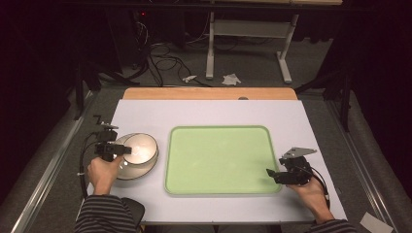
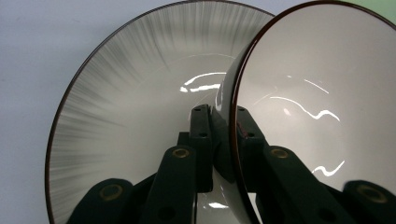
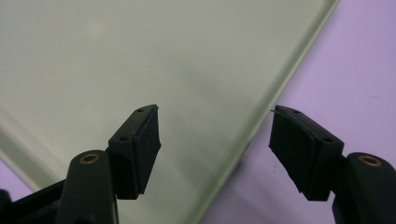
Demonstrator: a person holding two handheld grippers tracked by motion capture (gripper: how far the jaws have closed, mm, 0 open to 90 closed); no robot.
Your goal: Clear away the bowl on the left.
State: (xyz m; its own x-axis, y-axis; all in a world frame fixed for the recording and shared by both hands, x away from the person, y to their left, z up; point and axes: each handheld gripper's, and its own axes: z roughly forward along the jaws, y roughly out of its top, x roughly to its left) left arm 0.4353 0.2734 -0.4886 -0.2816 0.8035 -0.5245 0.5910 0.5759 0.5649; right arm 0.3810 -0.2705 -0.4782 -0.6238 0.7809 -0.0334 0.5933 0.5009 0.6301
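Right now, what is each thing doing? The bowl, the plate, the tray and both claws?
bowl: tilted, its rim pinched by the left claw.
plate: under the bowl, beside the tray, nothing gripping it.
tray: flat on the table, nothing on it.
left claw: shut on the bowl's rim.
right claw: open, over the tray's edge, holding nothing.

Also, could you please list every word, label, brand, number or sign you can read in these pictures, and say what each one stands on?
None: no readable text anywhere.
The glossy white bowl with the dark rim, the streaked grey plate under it and the pale green rectangular tray carry no lettering.
The black left gripper and black right gripper show no marking.
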